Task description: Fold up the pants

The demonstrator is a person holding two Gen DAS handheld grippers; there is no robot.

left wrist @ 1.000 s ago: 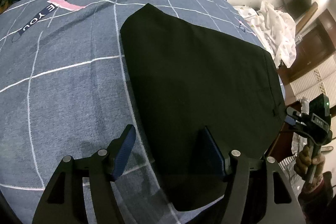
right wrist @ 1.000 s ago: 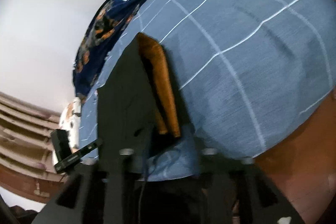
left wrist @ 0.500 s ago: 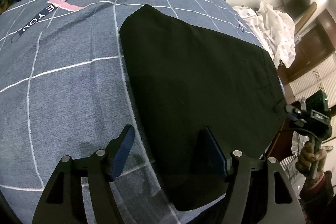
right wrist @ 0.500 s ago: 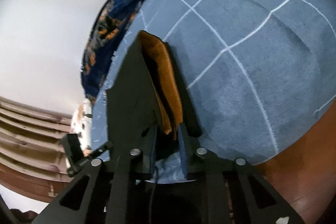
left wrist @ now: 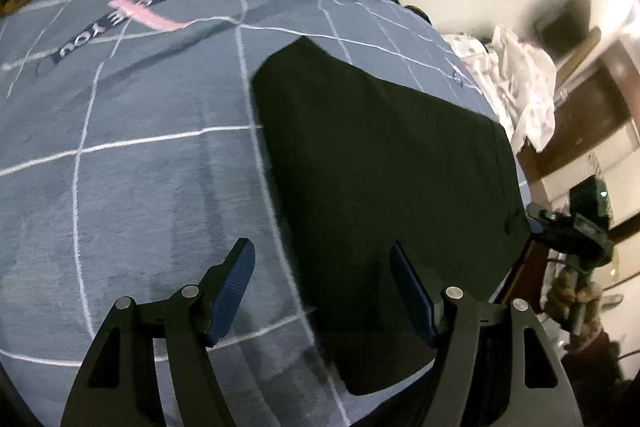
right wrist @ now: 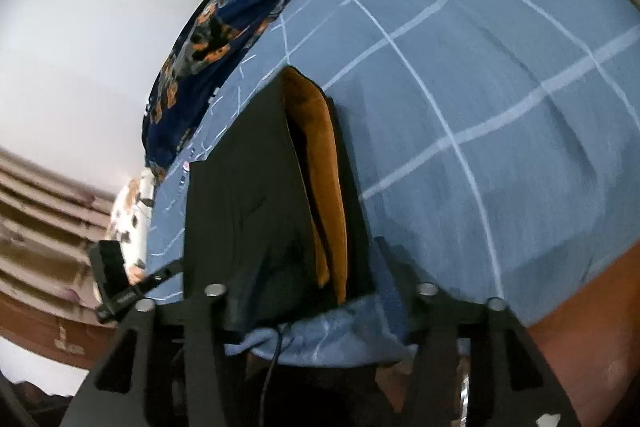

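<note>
- Already, the black fabric pants are lying as a flat, compact folded panel on the grey-blue bedsheet with white grid lines, so I am judging the folding to be largely done.
- Leftmost, the left gripper is hovering with its jaws spread wide and gripping nothing; its left blue pad is sitting over bare sheet, its right blue pad over the near part of the pants, whose left edge is running between them.
- Ahead and to the right of that gripper, the panel is stretching away smoothly with no loose leg showing.
- Further right, the right gripper is sitting at the near edge of the pants, where the layers are gaping and showing an orange-brown lining; its jaws are looking parted, though its fingertips are hard to make out against the dark cloth.
- Whether cloth is being pinched there, I cannot tell.
- What is remaining, as I am reading it, is at most one more fold or a tidying of that open edge.
</note>
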